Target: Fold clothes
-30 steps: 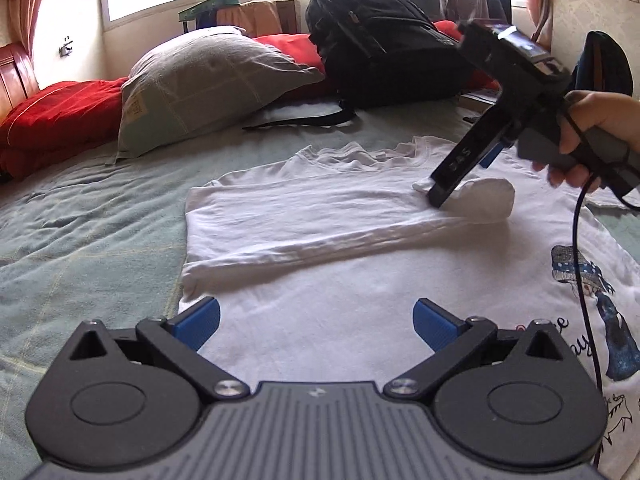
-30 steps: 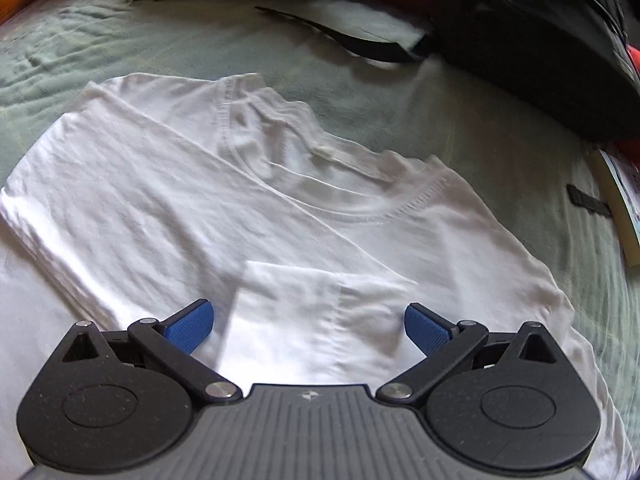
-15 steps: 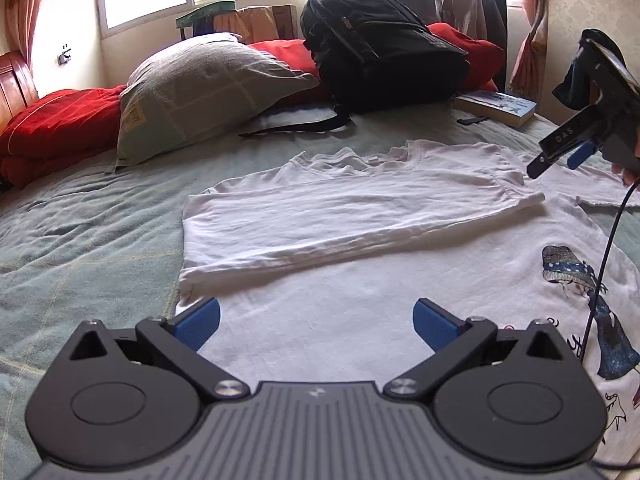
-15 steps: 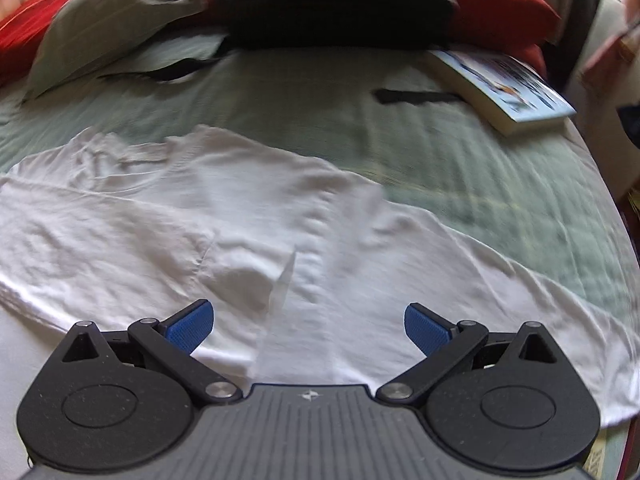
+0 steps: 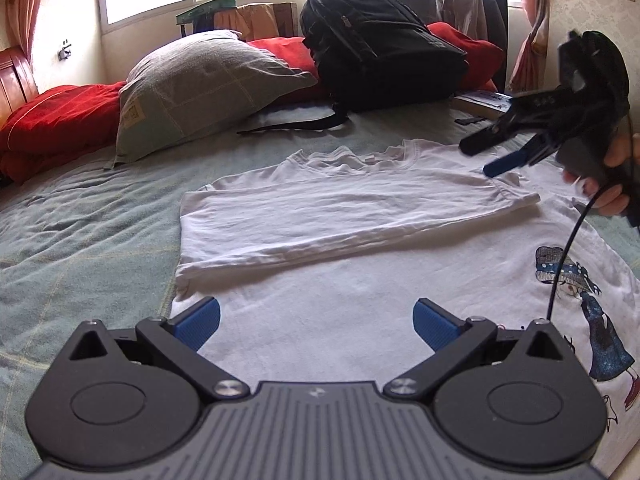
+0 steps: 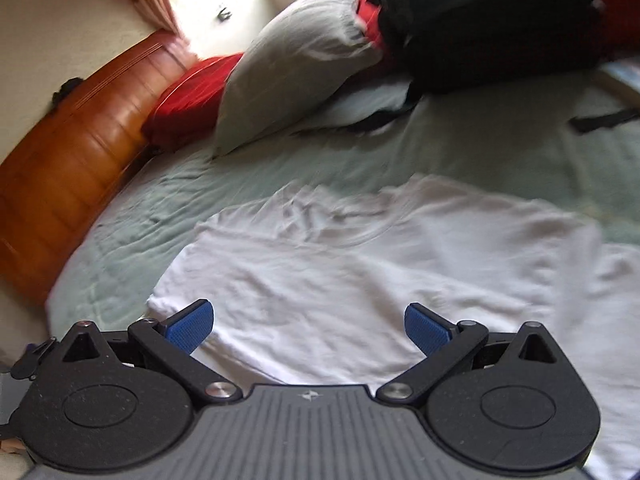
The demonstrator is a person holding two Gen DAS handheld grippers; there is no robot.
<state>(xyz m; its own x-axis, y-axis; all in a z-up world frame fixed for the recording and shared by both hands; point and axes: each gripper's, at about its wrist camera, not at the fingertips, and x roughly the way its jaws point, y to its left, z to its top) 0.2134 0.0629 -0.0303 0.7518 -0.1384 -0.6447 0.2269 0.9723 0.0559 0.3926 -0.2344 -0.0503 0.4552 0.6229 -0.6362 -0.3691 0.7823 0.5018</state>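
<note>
Nearest us, the left gripper (image 5: 316, 322) hovers with blue pads spread wide, holding nothing, above the white T-shirt (image 5: 352, 240), which lies flat on the green bedspread (image 5: 80, 224). One side panel is already doubled over the body, its edge a soft rumpled ridge. Out right, the right gripper (image 5: 490, 158) is raised clear of the cloth, jaws parted, empty. Likely next is the opposite side fold: pinch the hem and shoulder together and keep the crease parallel. Thin limp cotton, so drag slowly. Beyond sit a grey pillow (image 5: 200, 84) and black backpack (image 5: 380, 48).
</note>
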